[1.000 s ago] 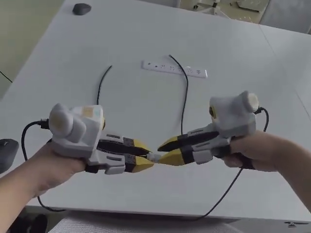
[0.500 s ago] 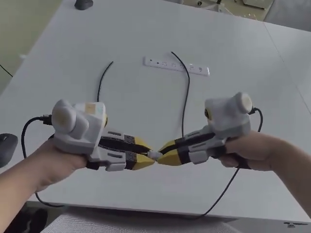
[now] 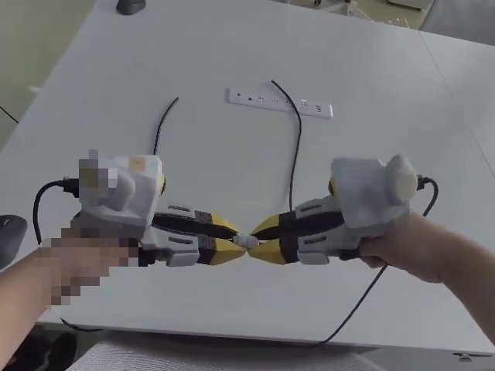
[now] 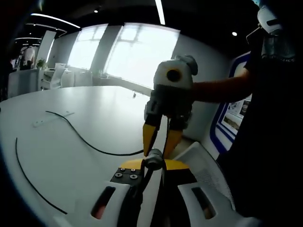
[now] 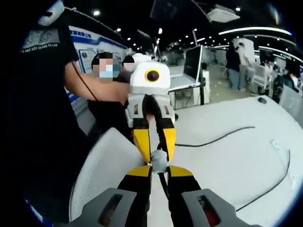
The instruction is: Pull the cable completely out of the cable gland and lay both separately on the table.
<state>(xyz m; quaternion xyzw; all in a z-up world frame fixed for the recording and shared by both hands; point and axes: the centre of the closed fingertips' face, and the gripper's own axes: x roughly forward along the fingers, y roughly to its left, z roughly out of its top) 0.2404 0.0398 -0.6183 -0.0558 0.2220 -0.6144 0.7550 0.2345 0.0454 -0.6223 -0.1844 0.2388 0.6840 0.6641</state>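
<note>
Cable gland (image 3: 246, 241), small, rigid, light: we pinch it in left gripper (image 3: 233, 245); right gripper (image 3: 258, 241) clamps thin limp cable (image 5: 164, 182).

Open-plan office or demonstration hall. A broad white tabletop (image 3: 371, 69) carries a power strip (image 3: 278, 104) and a computer mouse (image 3: 131, 6); a white mesh chair back (image 5: 102, 165) stands at its near edge. Tall windows (image 4: 128, 52) line one side, and a blue-framed display panel (image 4: 236, 118) hangs on a wall. The dark ceiling bears recessed spotlights (image 5: 96, 13) and strip lights (image 4: 159, 10). Further desks hold monitors (image 5: 193, 59), with people (image 5: 233, 64) standing among them.
</note>
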